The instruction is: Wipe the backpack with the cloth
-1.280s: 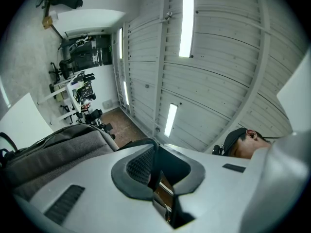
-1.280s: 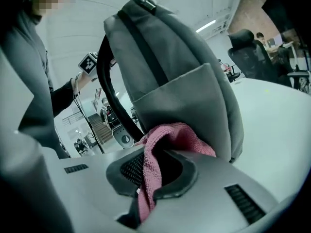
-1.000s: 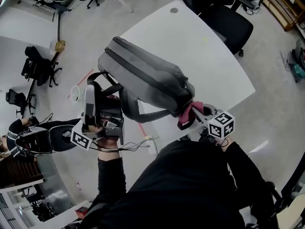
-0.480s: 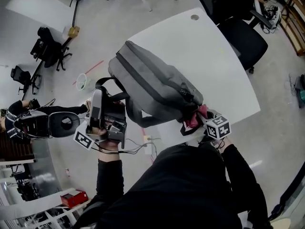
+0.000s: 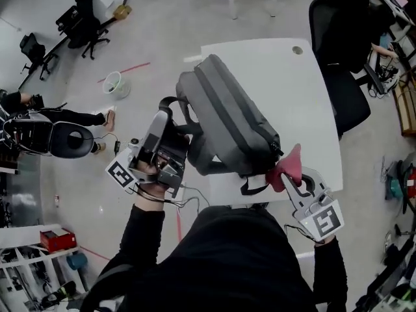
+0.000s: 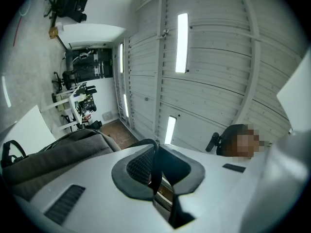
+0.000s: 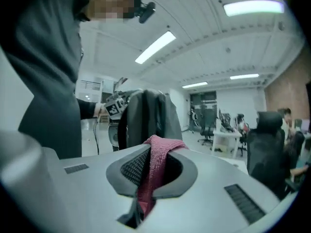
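Pink cloth [image 7: 163, 147] clamped, right tool [image 7: 147, 186] | strap [image 6: 155, 171] grip: left gripper view only

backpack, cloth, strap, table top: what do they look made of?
backpack: grey woven synthetic fabric, probably; matte, soft folds.
cloth: pink knit or terry textile; coarse looped texture shows.
strap: black flat webbing, likely nylon.
table: smooth white top, laminate-like; core unseen.

Bright ceiling-strip light, fisheye edges, slight blur.
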The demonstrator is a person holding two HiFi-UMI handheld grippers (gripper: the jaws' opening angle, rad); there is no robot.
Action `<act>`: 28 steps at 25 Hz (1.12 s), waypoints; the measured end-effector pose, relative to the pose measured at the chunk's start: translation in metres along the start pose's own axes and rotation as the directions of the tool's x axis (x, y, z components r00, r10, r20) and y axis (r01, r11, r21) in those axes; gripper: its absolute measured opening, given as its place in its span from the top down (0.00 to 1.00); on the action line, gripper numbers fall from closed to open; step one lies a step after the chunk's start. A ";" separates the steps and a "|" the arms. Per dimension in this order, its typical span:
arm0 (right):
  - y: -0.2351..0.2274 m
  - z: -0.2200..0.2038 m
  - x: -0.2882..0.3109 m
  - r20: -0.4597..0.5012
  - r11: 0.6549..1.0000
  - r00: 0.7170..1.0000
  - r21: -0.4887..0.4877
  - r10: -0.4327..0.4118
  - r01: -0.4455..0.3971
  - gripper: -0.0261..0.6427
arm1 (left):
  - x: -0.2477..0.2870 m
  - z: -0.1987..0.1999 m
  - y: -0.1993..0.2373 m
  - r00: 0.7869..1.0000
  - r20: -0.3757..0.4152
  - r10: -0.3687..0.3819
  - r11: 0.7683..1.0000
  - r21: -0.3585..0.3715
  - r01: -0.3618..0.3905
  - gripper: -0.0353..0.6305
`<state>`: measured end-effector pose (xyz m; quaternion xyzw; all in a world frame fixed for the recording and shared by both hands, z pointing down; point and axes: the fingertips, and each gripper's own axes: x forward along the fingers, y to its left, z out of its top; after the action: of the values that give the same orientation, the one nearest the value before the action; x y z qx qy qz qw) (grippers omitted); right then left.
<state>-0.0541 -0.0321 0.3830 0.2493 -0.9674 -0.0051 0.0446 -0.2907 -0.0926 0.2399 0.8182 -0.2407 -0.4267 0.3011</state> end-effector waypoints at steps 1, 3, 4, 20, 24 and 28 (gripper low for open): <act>0.015 0.021 0.002 0.015 0.999 0.999 -0.042 0.030 -0.029 0.92 | -0.002 -0.001 -0.004 1.000 0.002 -0.011 1.000 -0.008 0.011 0.89; 0.042 0.048 0.012 -0.007 0.985 0.998 -0.157 0.067 -0.067 0.92 | 0.000 -0.001 -0.008 0.999 0.002 -0.036 0.999 -0.025 0.036 0.89; 0.053 0.063 0.020 -0.012 0.966 0.998 -0.251 0.064 -0.065 0.92 | 0.001 0.001 -0.010 0.999 -0.003 -0.047 0.998 -0.034 0.047 0.89; 0.038 0.177 0.240 -0.192 0.718 0.975 -0.664 0.108 -0.210 0.92 | -0.053 0.031 -0.018 0.991 -0.011 -0.135 0.984 -0.116 0.133 0.89; 0.018 0.143 0.306 -0.316 0.710 0.949 -0.666 0.009 -0.228 0.92 | -0.096 0.055 -0.015 0.994 0.000 -0.107 0.991 -0.076 0.107 0.89; 0.008 0.134 0.335 -0.300 0.833 0.954 -0.529 -0.004 -0.163 0.92 | -0.124 0.057 -0.010 0.999 -0.038 -0.012 1.000 0.023 0.013 0.89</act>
<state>-0.3619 -0.1882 0.2783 0.1833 -0.9178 -0.2430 0.2550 -0.4019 -0.0214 0.2753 0.8311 -0.2348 -0.4100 0.2932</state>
